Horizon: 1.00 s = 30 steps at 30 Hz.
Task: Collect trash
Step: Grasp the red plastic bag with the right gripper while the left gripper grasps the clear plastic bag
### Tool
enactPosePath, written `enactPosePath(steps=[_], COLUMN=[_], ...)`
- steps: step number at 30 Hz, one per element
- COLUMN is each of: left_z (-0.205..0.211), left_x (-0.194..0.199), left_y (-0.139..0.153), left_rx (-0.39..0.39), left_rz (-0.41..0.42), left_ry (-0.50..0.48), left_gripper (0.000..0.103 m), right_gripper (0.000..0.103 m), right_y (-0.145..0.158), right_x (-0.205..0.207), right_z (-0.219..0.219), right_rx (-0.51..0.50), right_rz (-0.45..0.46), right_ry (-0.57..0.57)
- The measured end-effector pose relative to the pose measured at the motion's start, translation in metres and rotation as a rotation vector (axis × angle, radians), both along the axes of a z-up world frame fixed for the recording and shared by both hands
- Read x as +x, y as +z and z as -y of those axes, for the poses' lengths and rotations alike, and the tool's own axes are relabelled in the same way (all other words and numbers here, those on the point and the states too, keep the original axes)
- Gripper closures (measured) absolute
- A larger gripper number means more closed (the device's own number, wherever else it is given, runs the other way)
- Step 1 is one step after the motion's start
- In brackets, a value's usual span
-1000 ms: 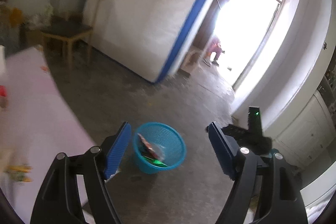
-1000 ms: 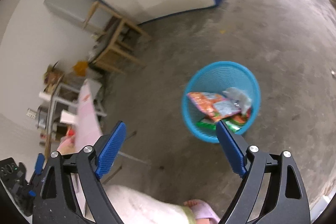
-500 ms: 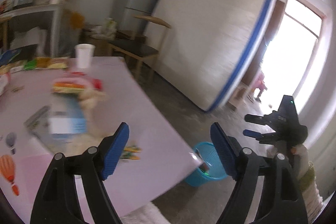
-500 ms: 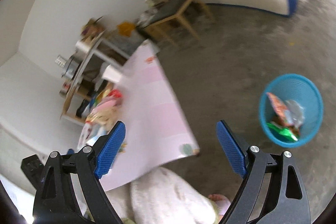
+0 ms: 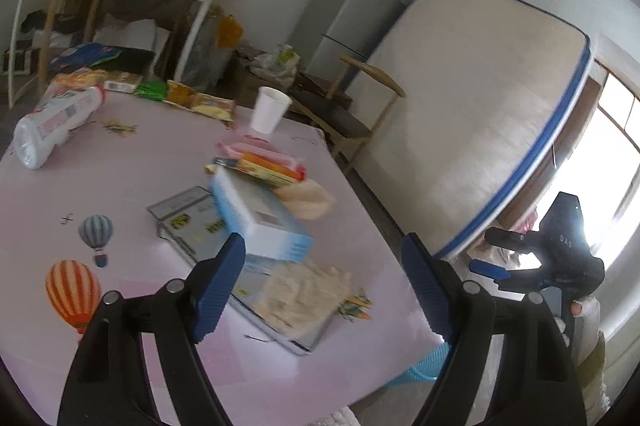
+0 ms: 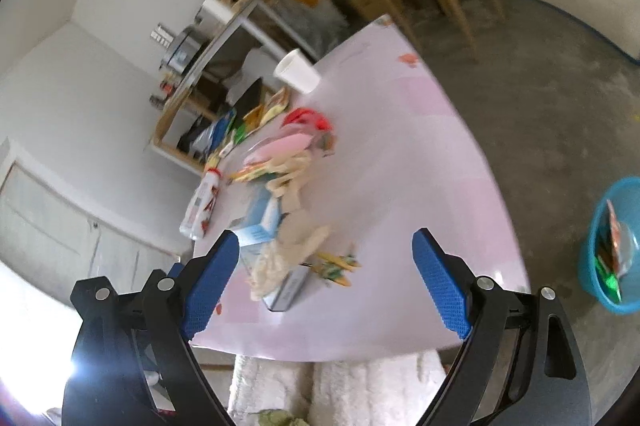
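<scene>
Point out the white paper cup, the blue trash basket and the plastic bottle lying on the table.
white paper cup (image 5: 269, 110), left wrist view, on its side wall.
blue trash basket (image 6: 591, 266), right wrist view, on its outer mesh wall.
plastic bottle (image 5: 56, 124), left wrist view, on its labelled body.

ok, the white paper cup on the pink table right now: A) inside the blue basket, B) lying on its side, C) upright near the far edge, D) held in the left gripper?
C: the white paper cup stands upright, mouth up, on the pink table near its far edge, and no gripper touches it.
</scene>
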<state>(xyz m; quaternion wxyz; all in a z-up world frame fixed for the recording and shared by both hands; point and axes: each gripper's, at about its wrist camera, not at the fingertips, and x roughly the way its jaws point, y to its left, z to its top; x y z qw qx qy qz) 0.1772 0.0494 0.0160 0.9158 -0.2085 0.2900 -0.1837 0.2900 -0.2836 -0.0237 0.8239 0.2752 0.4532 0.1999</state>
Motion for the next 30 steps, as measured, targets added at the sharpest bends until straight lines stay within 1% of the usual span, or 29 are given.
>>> enactPosePath(steps=[4, 6, 8, 10, 15, 18, 19, 20, 23, 26, 28, 30], left_z=[-0.020, -0.033, -0.048, -0.061, -0.086, -0.095, -0.098, -0.101, -0.110, -0.115, -0.117, -0.116], left_x=[0.009, 0.017, 0.025, 0.037, 0.056, 0.067, 0.070, 0.074, 0.086, 0.097, 0.103, 0.108], left_y=[-0.003, -0.005, -0.005, -0.007, -0.011, -0.015, -0.016, -0.017, -0.019, -0.018, -0.017, -0.016], left_rx=[-0.039, -0.072, -0.102, -0.132, -0.159, -0.175, -0.183, -0.194, -0.220, -0.244, -0.243, -0.250], left_rz=[-0.012, -0.022, -0.033, -0.057, -0.083, -0.100, -0.106, -0.115, -0.127, -0.139, -0.146, -0.144], left_ry=[0.030, 0.042, 0.054, 0.062, 0.083, 0.084, 0.083, 0.083, 0.077, 0.065, 0.058, 0.048], left_gripper=[0.025, 0.025, 0.025, 0.025, 0.025, 0.025, 0.025, 0.025, 0.026, 0.027, 0.027, 0.029], right_gripper=[0.019, 0.019, 0.019, 0.019, 0.019, 0.021, 0.023, 0.025, 0.028, 0.032, 0.035, 0.037], right_y=[0.009, 0.011, 0.010, 0.005, -0.019, -0.030, -0.036, -0.046, -0.068, -0.086, -0.101, -0.110], right_x=[0.027, 0.044, 0.060, 0.083, 0.144, 0.181, 0.192, 0.203, 0.228, 0.241, 0.246, 0.248], right_z=[-0.026, -0.039, -0.049, -0.061, -0.078, -0.088, -0.091, -0.092, -0.098, -0.098, -0.096, -0.094], right_rx=[-0.019, -0.028, -0.035, -0.011, 0.046, 0.040, 0.047, 0.074, 0.103, 0.102, 0.120, 0.140], right_rz=[0.012, 0.012, 0.003, -0.027, -0.151, -0.209, -0.236, -0.279, -0.386, -0.458, -0.514, -0.543], right_ry=[0.047, 0.067, 0.080, 0.100, 0.082, 0.061, 0.062, 0.039, 0.017, -0.025, -0.056, -0.065])
